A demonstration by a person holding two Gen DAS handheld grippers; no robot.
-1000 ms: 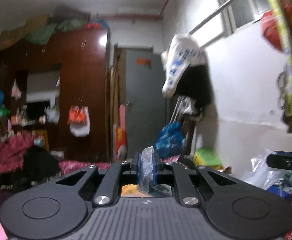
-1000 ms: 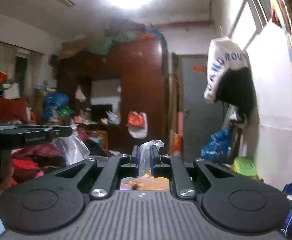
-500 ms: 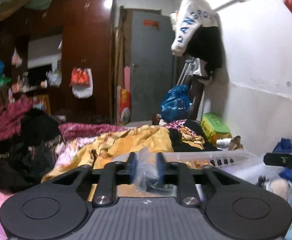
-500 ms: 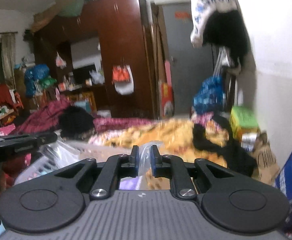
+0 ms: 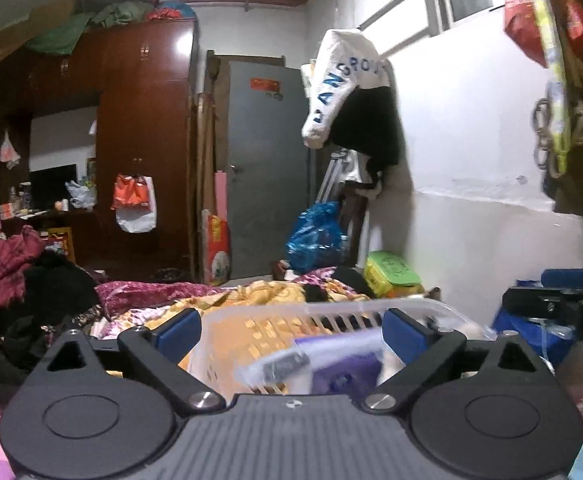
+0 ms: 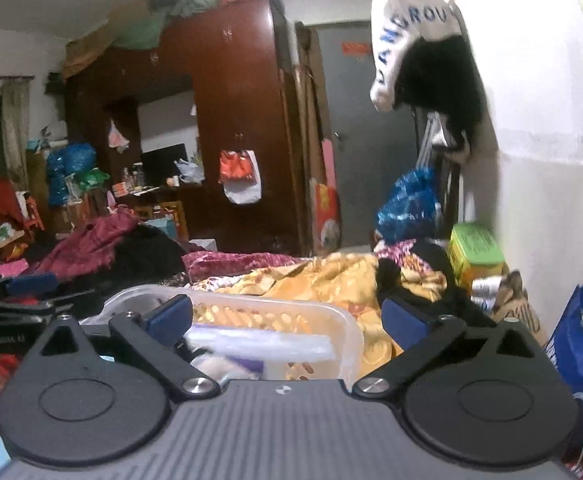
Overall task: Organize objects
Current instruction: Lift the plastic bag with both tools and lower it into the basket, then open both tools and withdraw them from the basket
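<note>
Both jaws spread wide, holding nothing: left gripper [image 5: 291, 330], right gripper [image 6: 287, 318]. Clear bag [image 5: 311, 360] inside white basket [image 5: 331, 312], near front rim, likely sorted there.

Two low side-by-side views over basket [image 5: 331, 312]

My left gripper [image 5: 291, 334] is matte black plastic with a ribbed grey deck, two round embossed discs, triangular cut-outs in its linkage arms, silver screw heads at the pivots and blue pads [image 5: 179, 334] on its fingers. My right gripper [image 6: 287, 318] has the same black body, silver screws and blue pads [image 6: 405, 322].
</note>
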